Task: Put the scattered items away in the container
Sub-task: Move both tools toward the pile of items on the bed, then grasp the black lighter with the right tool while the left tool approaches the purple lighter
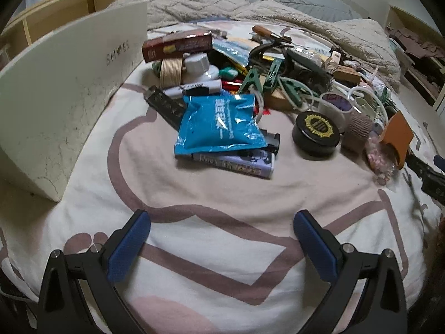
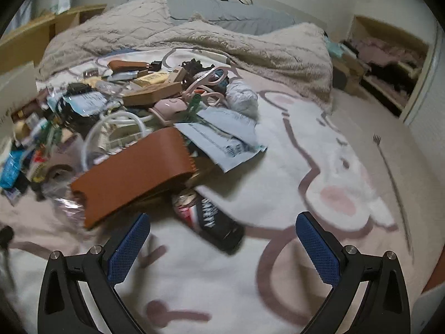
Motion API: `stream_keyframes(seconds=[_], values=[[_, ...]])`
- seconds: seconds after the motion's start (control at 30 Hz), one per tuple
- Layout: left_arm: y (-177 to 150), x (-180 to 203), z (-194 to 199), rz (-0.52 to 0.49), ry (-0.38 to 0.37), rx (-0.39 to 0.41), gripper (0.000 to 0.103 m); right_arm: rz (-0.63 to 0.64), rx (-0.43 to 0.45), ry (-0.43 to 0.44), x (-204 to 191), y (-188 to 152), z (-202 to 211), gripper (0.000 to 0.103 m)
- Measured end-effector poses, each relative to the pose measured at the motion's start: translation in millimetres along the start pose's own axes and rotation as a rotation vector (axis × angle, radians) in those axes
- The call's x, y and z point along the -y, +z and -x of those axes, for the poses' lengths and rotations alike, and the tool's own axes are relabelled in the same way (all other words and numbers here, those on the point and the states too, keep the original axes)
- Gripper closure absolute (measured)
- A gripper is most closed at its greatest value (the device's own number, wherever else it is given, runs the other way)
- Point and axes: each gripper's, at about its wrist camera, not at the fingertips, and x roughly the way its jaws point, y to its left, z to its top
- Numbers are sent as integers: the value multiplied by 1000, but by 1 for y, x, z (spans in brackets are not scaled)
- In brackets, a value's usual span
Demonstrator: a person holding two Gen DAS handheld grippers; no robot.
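Both grippers, left gripper and right gripper, stand apart, empty. Blue pouch lies lengthwise toward the shoe box at the bedspread's left edge.

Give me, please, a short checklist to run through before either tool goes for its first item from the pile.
1. Left tool open and holding nothing: ok.
2. Right tool open and holding nothing: ok.
3. Blue pouch lies on top, unobstructed from the left: ok.
4. Black can lies just ahead of the right tool: ok.
5. Shoebox within view on the left: ok.
6. Shoebox open on top: cannot tell.
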Motion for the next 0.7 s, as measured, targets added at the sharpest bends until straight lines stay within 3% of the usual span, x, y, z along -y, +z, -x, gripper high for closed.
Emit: stream_keyframes(seconds=[0.23, 0.7], values=[[-2, -2, -1, 38, -14, 17, 0, -2, -98, 146, 9, 1, -27, 0], [31, 1, -15, -51, 8, 39, 0, 13, -17, 188, 1, -7, -22, 6]])
